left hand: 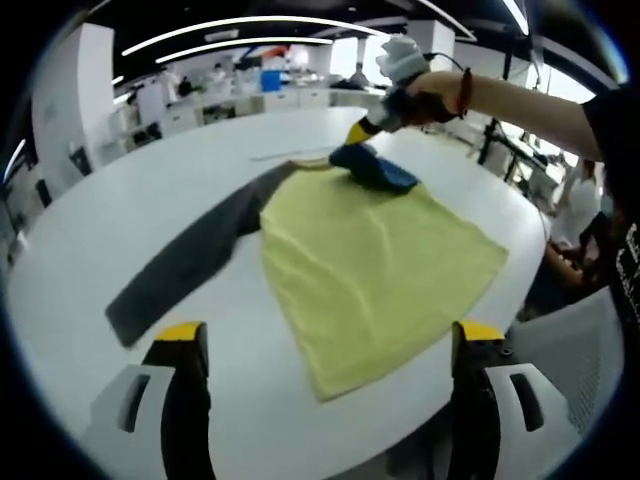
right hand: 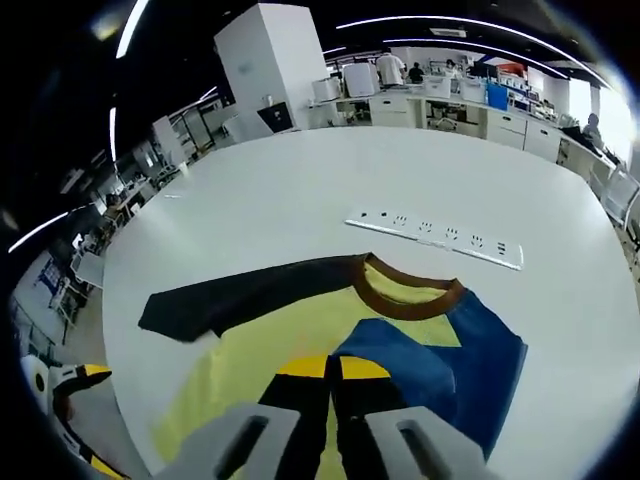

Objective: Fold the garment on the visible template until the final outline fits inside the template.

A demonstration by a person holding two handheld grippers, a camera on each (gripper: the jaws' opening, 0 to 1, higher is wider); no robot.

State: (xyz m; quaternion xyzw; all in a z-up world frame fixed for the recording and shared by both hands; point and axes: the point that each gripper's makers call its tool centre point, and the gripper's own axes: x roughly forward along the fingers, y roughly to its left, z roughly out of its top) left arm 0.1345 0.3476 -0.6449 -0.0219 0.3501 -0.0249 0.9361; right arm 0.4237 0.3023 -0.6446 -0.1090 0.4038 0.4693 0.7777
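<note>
A wide white worktop (left hand: 300, 140) sits in a bright open workshop with benches at the back. In the left gripper view the left tool (left hand: 325, 350) hovers with its jaws spread wide and nothing between them. Just ahead of it lies the yellow garment (left hand: 370, 270), body flat, its dark sleeve (left hand: 190, 260) stretched out to the tool's left. Beyond the garment, a person's hand (left hand: 425, 95) holds the right tool (left hand: 352, 132) down at the blue sleeve (left hand: 375, 170). In the right gripper view the right tool (right hand: 333, 375) has its jaws pressed together over the garment (right hand: 270, 345), beside the folded-in blue sleeve (right hand: 460, 350); whether cloth is pinched I cannot tell. Past the brown collar (right hand: 405, 300) lies a white power strip (right hand: 435, 238)
</note>
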